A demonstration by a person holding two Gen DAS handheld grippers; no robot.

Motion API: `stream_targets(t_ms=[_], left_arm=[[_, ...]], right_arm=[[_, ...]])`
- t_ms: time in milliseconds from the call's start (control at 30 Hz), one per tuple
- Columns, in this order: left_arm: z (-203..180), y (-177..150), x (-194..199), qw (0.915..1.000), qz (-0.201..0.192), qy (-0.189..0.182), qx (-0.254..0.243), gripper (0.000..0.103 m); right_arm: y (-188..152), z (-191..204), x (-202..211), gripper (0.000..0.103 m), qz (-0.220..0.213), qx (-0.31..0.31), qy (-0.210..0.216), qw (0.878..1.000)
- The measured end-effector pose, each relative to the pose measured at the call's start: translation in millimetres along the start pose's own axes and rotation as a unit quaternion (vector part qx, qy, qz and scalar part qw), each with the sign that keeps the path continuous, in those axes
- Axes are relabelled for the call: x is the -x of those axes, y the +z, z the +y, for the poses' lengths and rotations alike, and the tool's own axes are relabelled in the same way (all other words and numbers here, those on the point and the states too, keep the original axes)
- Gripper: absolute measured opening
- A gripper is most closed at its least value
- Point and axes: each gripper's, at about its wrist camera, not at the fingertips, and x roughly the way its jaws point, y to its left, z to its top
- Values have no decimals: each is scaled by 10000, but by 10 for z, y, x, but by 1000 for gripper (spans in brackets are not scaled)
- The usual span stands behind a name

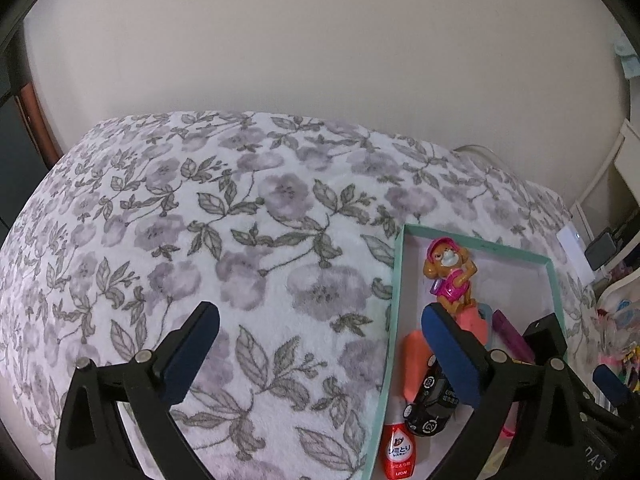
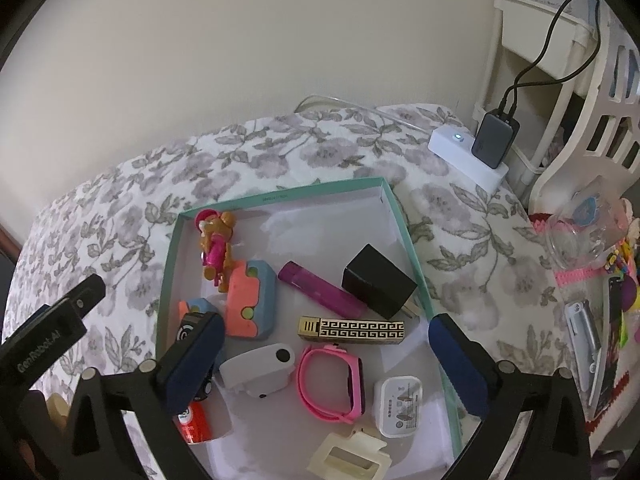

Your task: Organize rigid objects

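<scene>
Both tools, left tool [image 1: 320, 354] and right tool [image 2: 326, 354], hang wide open and empty above the teal tray [image 2: 404, 220] on the floral bed, where the small rigid things, toy dog [image 2: 214, 242] included, lie gathered.

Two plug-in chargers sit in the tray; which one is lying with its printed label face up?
The white charger near the tray's front right side, beside the pink watch. The black charger farther back shows only plain faces, prongs toward the wall.
</scene>
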Motion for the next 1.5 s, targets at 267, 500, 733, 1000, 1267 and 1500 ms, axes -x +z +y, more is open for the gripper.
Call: stream_targets(t_ms=[267,500,733,1000,1267,1500], left_arm=[[9,8,26,9999,10,105,-95,101],[0,-52,125,9997,97,170,-167,101],[14,-137,496,9983,-146,504,-251,101],[93,-278,913,9984,-274,388,-297,101],[198,-455,1269,9948,-590,629,-534,101],[252,-470,1565,9863,-940,1064,-835,101]], right_arm=[[4,5,28,103,-32,-9,16,10000],[-24,30,120,103,-72,-10,26,10000],[-143,71,353,103,-163,54,89,9998],[-295,145,768,103,-468,147,209,9986],[-443,161,1165,103,-825,151,342,9959],[-545,158,1377,103,-975,85,532,9938]])
